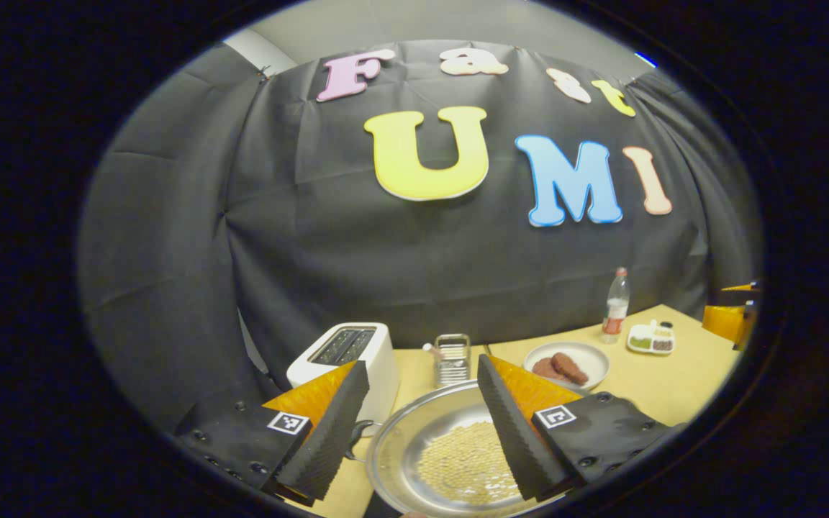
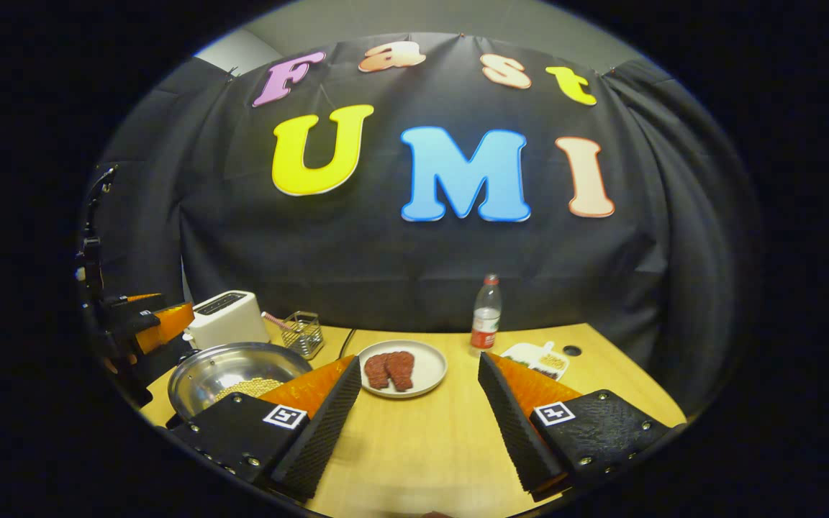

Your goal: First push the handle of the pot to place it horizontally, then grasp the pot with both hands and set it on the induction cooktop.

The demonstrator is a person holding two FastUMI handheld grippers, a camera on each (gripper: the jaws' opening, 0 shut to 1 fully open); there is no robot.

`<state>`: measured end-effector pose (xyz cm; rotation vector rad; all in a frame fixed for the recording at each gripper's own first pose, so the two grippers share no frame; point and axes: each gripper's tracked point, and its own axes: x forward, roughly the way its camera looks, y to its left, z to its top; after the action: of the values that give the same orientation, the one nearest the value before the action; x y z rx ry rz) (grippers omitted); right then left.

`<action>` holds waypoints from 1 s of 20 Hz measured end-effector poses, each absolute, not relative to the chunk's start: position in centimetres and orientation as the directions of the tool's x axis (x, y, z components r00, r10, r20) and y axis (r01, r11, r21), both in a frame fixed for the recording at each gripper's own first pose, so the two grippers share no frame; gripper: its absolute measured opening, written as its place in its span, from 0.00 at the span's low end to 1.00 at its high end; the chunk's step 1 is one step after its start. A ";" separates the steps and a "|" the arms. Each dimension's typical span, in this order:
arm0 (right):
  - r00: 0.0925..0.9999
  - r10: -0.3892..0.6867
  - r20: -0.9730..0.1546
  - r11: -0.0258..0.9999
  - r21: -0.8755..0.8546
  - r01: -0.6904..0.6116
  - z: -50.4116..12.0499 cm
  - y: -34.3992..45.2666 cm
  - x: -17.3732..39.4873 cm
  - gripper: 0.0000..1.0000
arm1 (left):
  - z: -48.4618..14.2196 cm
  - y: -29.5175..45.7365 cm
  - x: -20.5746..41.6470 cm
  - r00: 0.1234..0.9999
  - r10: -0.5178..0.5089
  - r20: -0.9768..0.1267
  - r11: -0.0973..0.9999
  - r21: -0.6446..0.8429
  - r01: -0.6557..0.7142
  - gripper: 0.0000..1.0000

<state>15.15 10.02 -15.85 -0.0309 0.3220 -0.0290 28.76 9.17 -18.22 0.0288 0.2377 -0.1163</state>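
Note:
A silver pot (image 1: 400, 439) holding pale yellow grains sits on the wooden table just below my left gripper (image 1: 422, 363). That gripper is open, its fingers spread over the pot's rim with nothing pressed between them. A dark handle piece (image 1: 358, 432) shows at the pot's left rim. In the right gripper view the pot (image 2: 213, 367) lies at the lower left, beside the left finger of my right gripper (image 2: 419, 357). The right gripper is open above bare table. The left gripper (image 2: 166, 320) hovers behind the pot.
A white toaster (image 1: 346, 356) and a wire basket (image 1: 452, 357) stand behind the pot. Right of them are a white plate (image 2: 432, 378) with red meat slices, a plastic bottle (image 2: 485, 313) and a small white tray (image 2: 537, 357) of food. The table's front edge is near.

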 end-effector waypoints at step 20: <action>0.995 0.008 -0.102 0.999 -0.038 -0.012 -3.3 -6.2 -1.9 0.99 | -0.9 -7.3 4.6 0.994 -0.106 0.004 0.994 0.009 0.106 0.94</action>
<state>-1.88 -6.19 -3.25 -0.0384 0.1021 0.0099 4.57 -7.30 -0.93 0.0091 -0.0042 -0.1066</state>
